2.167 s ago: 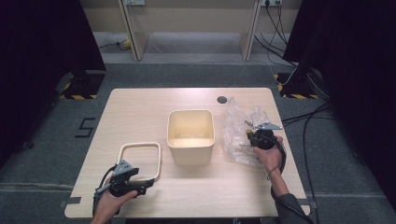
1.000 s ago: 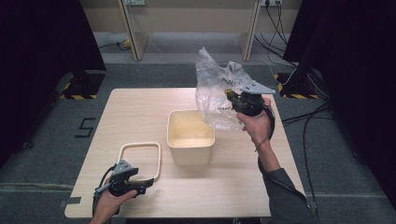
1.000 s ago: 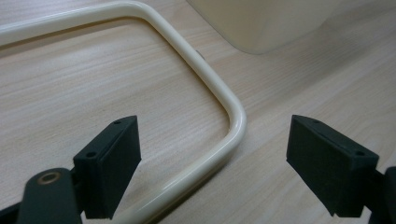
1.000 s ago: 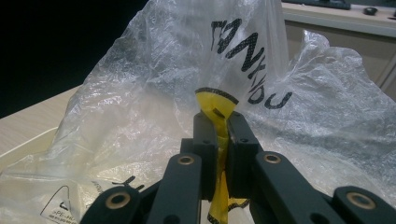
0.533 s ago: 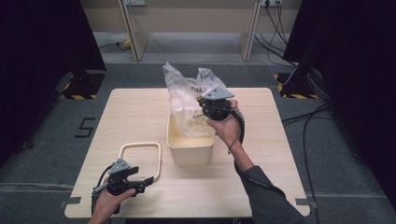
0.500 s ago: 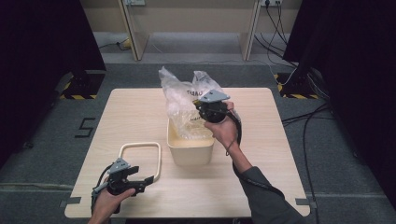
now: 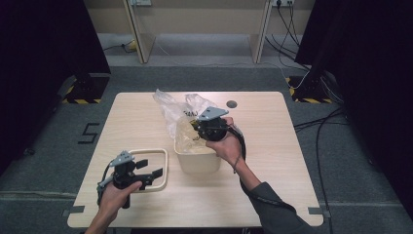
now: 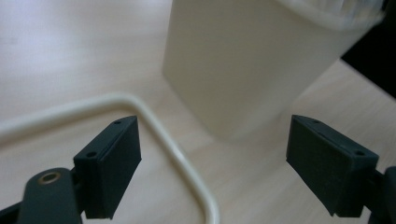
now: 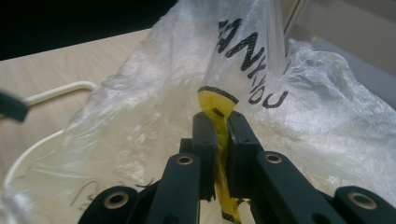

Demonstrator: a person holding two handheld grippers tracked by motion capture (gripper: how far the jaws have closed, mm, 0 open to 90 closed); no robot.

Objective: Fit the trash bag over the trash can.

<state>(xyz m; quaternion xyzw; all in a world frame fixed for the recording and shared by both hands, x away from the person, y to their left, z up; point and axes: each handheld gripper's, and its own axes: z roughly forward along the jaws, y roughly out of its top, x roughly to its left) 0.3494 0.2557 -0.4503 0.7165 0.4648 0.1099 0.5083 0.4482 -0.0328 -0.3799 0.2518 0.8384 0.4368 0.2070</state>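
High view: right tool (image 7: pixel 198 127) pinches plastic bag (image 7: pixel 176 108) over bin (image 7: pixel 197 159) rim; left tool (image 7: pixel 146 173) gapes wide, empty

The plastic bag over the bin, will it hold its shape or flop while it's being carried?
Probably floppy: the plastic bag hangs crumpled from the right hand-held gripper, shut on one yellow-printed fold. It looks thin and light, so it will likely sag and drape over the bin.
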